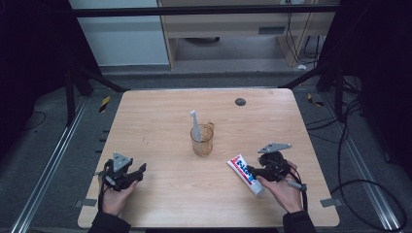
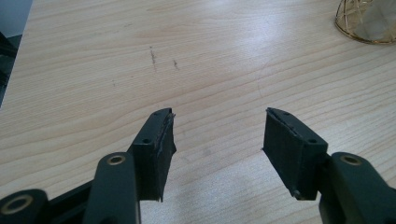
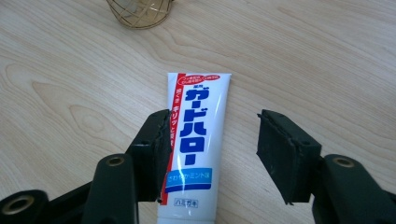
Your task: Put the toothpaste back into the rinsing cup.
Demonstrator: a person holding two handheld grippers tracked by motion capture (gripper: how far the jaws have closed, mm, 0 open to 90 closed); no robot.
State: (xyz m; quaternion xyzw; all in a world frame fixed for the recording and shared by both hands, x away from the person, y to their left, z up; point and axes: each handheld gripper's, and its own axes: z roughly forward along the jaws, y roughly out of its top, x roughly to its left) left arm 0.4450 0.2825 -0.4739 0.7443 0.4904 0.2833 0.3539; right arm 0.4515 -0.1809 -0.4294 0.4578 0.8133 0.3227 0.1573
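Black jaws of the right gripper point(image 3: 212, 140) stand apart over the toothpaste tube point(image 3: 194, 144), which lies flat on the wooden table point(image 3: 303, 60) between them, against the left pad, clear of the right. Beyond, the left gripper point(image 2: 217, 140) rests low in its hand, jaws spread over bare wood.

An amber glass cup point(image 1: 202, 141) stands on the wooden table point(image 1: 160, 121), ahead of and between the left gripper point(image 1: 142, 169) and the right gripper point(image 1: 250, 171), with a white toothbrush point(image 1: 195, 124) upright inside. Farther beyond the right gripper, a small dark disc point(image 1: 240, 102) lies near the table's far edge.
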